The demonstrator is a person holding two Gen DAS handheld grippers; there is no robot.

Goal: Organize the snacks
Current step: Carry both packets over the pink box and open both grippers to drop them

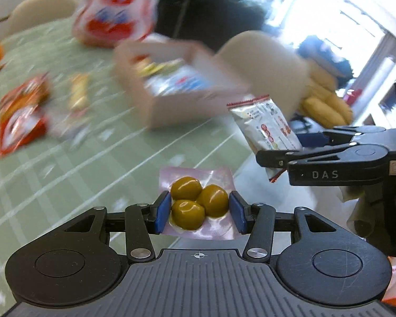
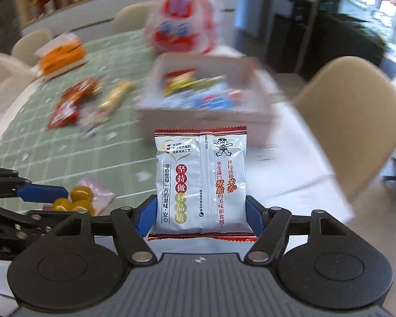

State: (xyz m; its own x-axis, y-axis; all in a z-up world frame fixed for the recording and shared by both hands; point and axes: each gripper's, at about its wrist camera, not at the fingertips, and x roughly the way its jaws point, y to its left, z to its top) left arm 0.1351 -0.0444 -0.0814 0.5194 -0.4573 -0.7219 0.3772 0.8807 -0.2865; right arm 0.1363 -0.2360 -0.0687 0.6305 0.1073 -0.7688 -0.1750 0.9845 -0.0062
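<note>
My left gripper point(image 1: 199, 207) is shut on a clear pink-edged packet of three green-yellow olives point(image 1: 195, 203), its blue pads pressing both sides. My right gripper point(image 2: 200, 211) is shut on a silver snack packet with red ends point(image 2: 200, 179), held upright. Both are above the near part of the green checked tablecloth point(image 1: 66, 171). Ahead stands an open cardboard box point(image 2: 206, 121) with several snack packets inside. In the left wrist view the right gripper point(image 1: 273, 155) comes in from the right with the silver packet point(image 1: 266, 126). In the right wrist view the olive packet point(image 2: 79, 200) shows at lower left.
A large red-and-white bag point(image 2: 182, 18) stands behind the box. Red packets point(image 2: 71, 103) and a yellow one point(image 2: 116, 95) lie left of the box, an orange pack point(image 2: 62, 58) farther back. Beige chairs point(image 2: 351, 105) ring the table. The right part of the table has a white cloth point(image 2: 290, 163).
</note>
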